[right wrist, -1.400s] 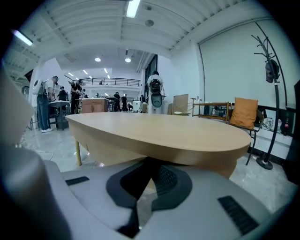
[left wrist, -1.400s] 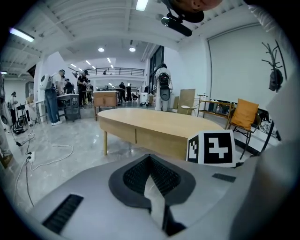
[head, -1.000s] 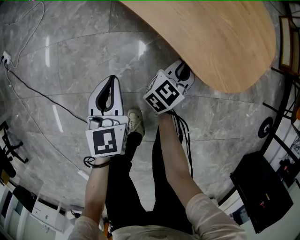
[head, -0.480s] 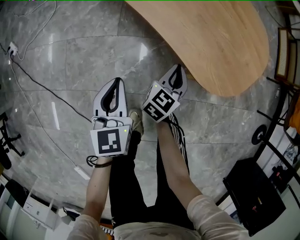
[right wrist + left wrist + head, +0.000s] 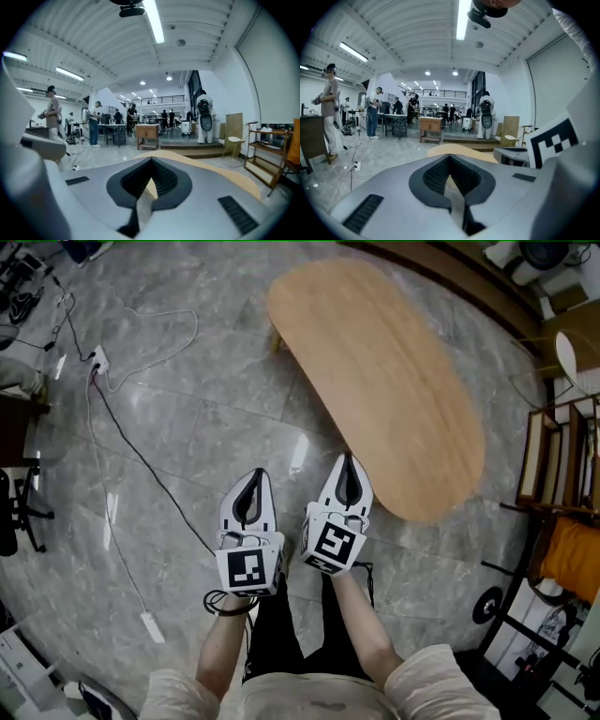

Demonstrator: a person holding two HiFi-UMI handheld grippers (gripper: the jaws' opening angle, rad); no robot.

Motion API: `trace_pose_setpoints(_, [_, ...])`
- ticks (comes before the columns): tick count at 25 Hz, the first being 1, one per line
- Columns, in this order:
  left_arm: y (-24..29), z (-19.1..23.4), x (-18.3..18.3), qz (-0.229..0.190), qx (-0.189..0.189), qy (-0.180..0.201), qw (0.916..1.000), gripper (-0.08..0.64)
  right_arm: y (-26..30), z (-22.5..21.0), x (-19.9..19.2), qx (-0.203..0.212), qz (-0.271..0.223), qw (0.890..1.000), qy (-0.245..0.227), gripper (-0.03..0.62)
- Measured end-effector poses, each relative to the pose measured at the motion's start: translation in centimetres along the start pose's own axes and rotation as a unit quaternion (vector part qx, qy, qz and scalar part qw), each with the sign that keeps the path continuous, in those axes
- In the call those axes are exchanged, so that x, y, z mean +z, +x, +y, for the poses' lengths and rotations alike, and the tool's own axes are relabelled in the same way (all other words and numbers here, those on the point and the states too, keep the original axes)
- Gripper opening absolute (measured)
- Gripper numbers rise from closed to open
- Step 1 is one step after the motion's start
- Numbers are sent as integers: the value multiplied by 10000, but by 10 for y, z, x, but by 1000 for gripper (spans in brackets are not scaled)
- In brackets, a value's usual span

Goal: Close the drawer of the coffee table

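Note:
The coffee table (image 5: 384,381) is a long oval wooden top seen from above; no drawer shows from here. Both grippers are held side by side in the air, short of the table's near end. My left gripper (image 5: 254,472) is shut with nothing in it, over the grey floor. The right gripper (image 5: 348,457) is shut and empty too, its tip just short of the table's edge. In the left gripper view the closed left gripper (image 5: 450,156) points level across the table top (image 5: 440,150). In the right gripper view the right gripper (image 5: 151,160) does the same over the table (image 5: 234,176).
A power strip (image 5: 98,362) with a white and a black cable lies on the floor at the left. A wooden shelf rack (image 5: 553,474) stands to the right of the table. Far off are people and a small wooden cabinet (image 5: 431,127).
Both grippers have risen and now point nearly level. The right gripper has come away from the table's near edge. The head view now takes in the whole table.

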State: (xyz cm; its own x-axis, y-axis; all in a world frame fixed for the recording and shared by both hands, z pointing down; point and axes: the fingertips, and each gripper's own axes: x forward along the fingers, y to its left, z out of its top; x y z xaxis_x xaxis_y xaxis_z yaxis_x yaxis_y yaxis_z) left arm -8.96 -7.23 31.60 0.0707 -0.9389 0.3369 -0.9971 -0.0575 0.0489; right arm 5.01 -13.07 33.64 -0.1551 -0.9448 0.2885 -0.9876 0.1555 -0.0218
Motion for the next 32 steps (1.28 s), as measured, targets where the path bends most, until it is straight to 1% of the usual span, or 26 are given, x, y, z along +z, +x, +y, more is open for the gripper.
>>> trace_pose_setpoints(3, [-29, 6, 66, -343, 311, 291, 9985, 9, -18, 23, 79, 706, -273, 9971, 4, 6])
trace_pose_setpoints(5, [-53, 13, 102, -486, 503, 261, 9972, 9, -36, 43, 127, 1162, -456, 9922, -9, 6])
trace_pose_setpoints(6, [-69, 16, 114, -488, 602, 212, 9968, 9, -52, 52, 145, 1371, -502, 9893, -15, 6])
trace_pose_setpoints(9, [-115, 21, 145, -555, 921, -46, 9942, 9, -101, 76, 181, 1997, -564, 9782, -121, 6])
trace_pose_setpoints(12, [-144, 22, 173, -855, 1246, -305, 9880, 9, -140, 97, 208, 2617, -770, 9610, -447, 6])
trace_pose_setpoints(15, [-169, 18, 187, -1065, 1404, -363, 9837, 9, -172, 107, 223, 3090, -996, 9426, -782, 6])
trace_pose_setpoints(17, [-180, 12, 193, -1209, 1440, -300, 9817, 9, -185, 108, 229, 3290, -1141, 9312, -1077, 6])
trace_pose_setpoints(19, [-187, 9, 197, -1300, 1483, -140, 9803, 9, -194, 107, 229, 3402, -1174, 9245, -1255, 6])
trace_pose_setpoints(21, [-194, 8, 197, -1321, 1520, -56, 9795, 9, -201, 107, 223, 3509, -1007, 9221, -1286, 6])
trace_pose_setpoints(24, [-202, 5, 196, -1342, 1566, -6, 9785, 9, -209, 109, 216, 3741, -1004, 9149, -1135, 6])
trace_pose_setpoints(27, [-203, 4, 202, -1372, 1573, 92, 9779, 9, -207, 108, 218, 3726, -958, 9178, -978, 6])
trace_pose_setpoints(32, [-205, -5, 208, -1409, 1566, 147, 9774, 9, -211, 98, 223, 3664, -1027, 9203, -913, 6])
